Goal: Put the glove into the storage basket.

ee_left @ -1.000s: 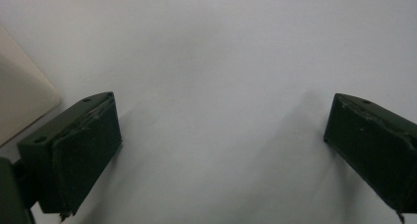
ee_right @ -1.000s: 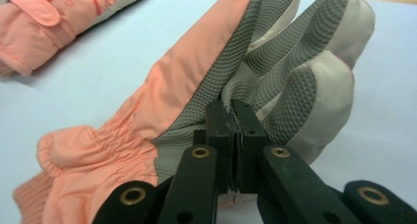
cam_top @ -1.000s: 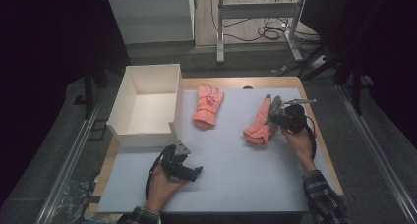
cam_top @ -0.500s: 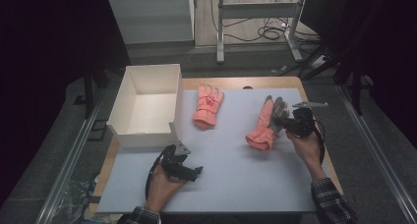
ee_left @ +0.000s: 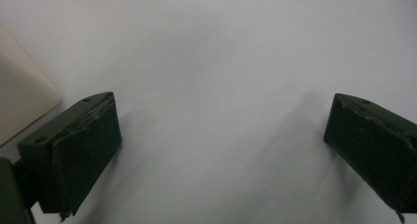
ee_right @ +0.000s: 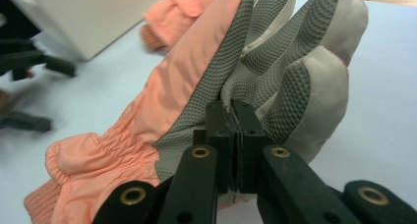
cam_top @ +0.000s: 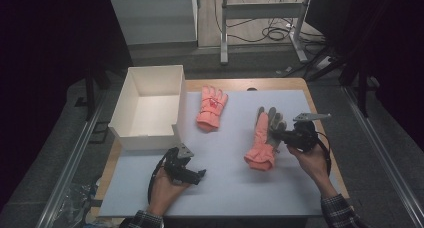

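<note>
The pink glove [cam_top: 261, 142] with a grey palm lies right of centre on the desk [cam_top: 300, 188], its palm side pinched between the pressed-together fingers of the right gripper [cam_top: 276, 136]. A second pink glove [cam_top: 211, 108] lies farther off, left of it, beside a white box [cam_top: 145, 108] at far left. The left gripper [cam_top: 195, 174] rests near, fingers [ee_left: 74, 150] spread over bare desk. No writing is readable.

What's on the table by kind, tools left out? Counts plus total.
Pink gloves: 2, one lying flat, one pinched in the right tool
White box: 1
Pale blue mat: 1
Total: 4
</note>
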`<state>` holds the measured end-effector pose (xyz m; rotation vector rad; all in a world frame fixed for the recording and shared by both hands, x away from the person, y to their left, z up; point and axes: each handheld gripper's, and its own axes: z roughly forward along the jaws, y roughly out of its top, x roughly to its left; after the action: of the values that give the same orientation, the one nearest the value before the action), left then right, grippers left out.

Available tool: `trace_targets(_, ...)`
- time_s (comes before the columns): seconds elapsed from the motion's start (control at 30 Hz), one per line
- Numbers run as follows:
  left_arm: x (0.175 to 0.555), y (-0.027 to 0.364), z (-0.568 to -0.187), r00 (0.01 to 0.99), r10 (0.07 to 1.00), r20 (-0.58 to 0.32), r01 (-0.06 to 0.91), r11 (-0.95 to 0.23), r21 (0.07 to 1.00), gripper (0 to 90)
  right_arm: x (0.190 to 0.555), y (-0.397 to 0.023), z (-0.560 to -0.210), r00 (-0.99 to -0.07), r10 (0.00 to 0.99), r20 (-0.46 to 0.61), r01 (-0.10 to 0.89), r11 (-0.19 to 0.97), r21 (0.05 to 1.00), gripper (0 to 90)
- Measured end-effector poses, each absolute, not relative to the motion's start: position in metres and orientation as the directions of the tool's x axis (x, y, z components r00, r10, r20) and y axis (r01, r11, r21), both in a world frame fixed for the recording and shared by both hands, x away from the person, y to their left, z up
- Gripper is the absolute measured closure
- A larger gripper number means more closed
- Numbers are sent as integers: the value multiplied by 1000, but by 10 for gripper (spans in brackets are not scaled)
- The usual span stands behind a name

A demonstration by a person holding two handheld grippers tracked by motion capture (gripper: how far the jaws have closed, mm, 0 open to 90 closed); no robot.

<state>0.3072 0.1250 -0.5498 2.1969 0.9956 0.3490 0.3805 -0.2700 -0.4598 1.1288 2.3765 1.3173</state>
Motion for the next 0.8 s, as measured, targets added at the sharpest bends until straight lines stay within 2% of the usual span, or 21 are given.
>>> trace_targets(0.13, 307, 125, -550, 671, 741, -35, 554, -470, 687, 4, 374, -261, -460, -722, 668, 182, 506, 330, 797, 873)
trace_targets(0.43, 307, 125, -550, 671, 741, -34, 554, -470, 687, 5, 361, -220, -470, -834, 523, 172, 436, 435, 788, 872)
trace_targets(0.6, 307, 125, -550, 672, 739, -34, 553, -471, 687, 4, 365, -202, -480, -862, 474, 182, 426, 481, 766, 873)
trace_targets(0.8, 307, 125, -550, 672, 740, -34, 553, -471, 687, 5, 371, -193, -496, -867, 458, 195, 438, 516, 736, 872)
